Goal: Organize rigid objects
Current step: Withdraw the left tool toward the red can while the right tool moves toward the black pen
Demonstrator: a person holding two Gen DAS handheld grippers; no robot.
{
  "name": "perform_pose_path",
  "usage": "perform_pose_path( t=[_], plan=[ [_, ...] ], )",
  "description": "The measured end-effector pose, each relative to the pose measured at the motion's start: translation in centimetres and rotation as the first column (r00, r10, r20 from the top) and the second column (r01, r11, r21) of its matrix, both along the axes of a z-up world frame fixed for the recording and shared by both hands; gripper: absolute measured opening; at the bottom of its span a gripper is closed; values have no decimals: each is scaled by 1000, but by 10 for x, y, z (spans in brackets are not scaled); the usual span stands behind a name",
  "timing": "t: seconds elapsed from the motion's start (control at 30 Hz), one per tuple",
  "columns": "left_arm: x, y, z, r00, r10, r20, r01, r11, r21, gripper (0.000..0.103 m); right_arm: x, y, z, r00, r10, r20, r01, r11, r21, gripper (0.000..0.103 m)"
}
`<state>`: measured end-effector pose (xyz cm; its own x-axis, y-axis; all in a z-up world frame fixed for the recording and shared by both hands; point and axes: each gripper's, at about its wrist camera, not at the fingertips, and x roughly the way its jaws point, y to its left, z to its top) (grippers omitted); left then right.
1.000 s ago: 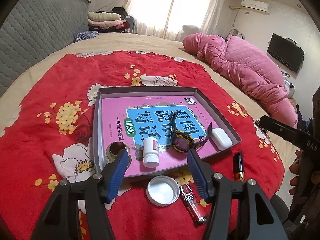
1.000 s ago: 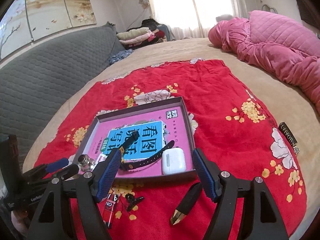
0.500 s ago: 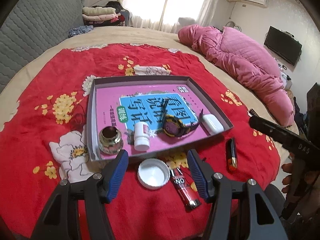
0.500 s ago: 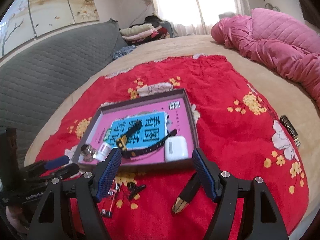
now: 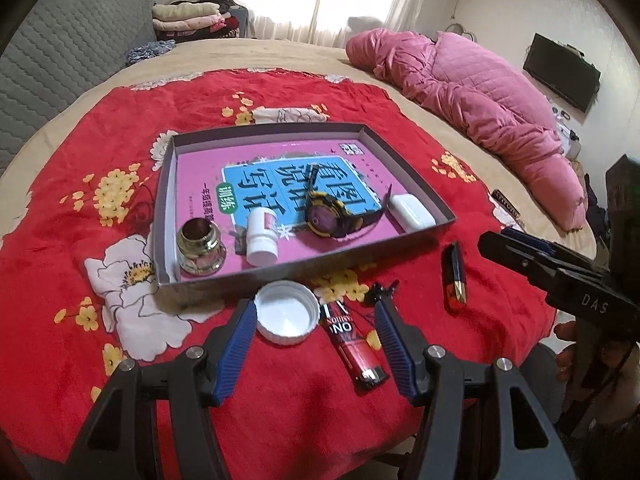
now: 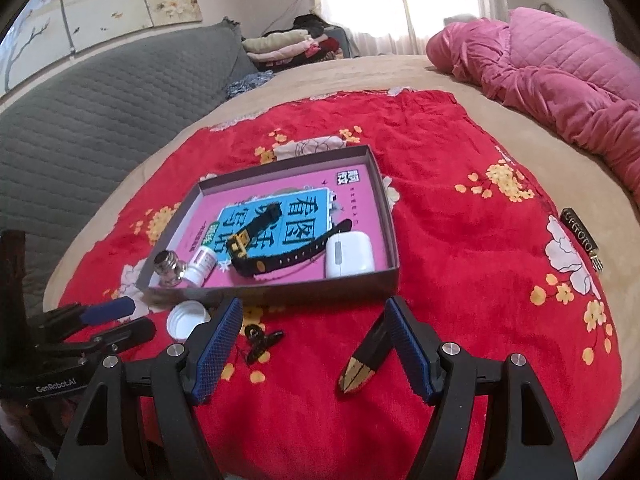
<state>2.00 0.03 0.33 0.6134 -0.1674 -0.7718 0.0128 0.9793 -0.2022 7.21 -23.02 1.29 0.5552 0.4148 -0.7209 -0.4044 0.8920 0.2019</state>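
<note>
A grey box tray (image 5: 424, 196) (image 6: 394, 240) with a pink book inside holds a glass jar (image 5: 200, 246), a white pill bottle (image 5: 262, 236), a watch (image 5: 328, 216) and a white earbud case (image 5: 412, 212) (image 6: 348, 254). On the red cloth in front lie a white lid (image 5: 286, 318) (image 6: 186, 318), a red lighter (image 5: 354, 344), a small black clip (image 6: 260, 342) and a black-and-gold tube (image 5: 454, 278) (image 6: 366, 356). My left gripper (image 5: 316, 342) is open and empty above the lid and lighter. My right gripper (image 6: 314, 346) is open and empty, near the tube.
A pink quilt (image 5: 480, 88) lies at the far right of the bed. A grey padded headboard (image 6: 100, 96) and folded clothes (image 5: 188, 16) are at the back left. A dark comb-like item (image 6: 582, 238) lies at the cloth's right edge.
Both grippers have drawn back toward me from the tray, so the lid, lighter, clip and tube now lie farther ahead of the fingers. Nothing was picked up.
</note>
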Motion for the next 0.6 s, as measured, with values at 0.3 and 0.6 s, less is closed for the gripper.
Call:
perform_pose_path(
  t=[0.3, 0.6],
  plan=[
    [-2, -8, -5, 999, -17, -27, 18, 1000, 9, 61, -5, -2, -6, 1000, 8, -22, -8, 1000, -6, 75],
    [-1, -14, -12, 998, -28, -55, 29, 999, 21, 61, -8, -4, -15, 999, -7, -51, 6, 1000, -13, 75]
  ],
)
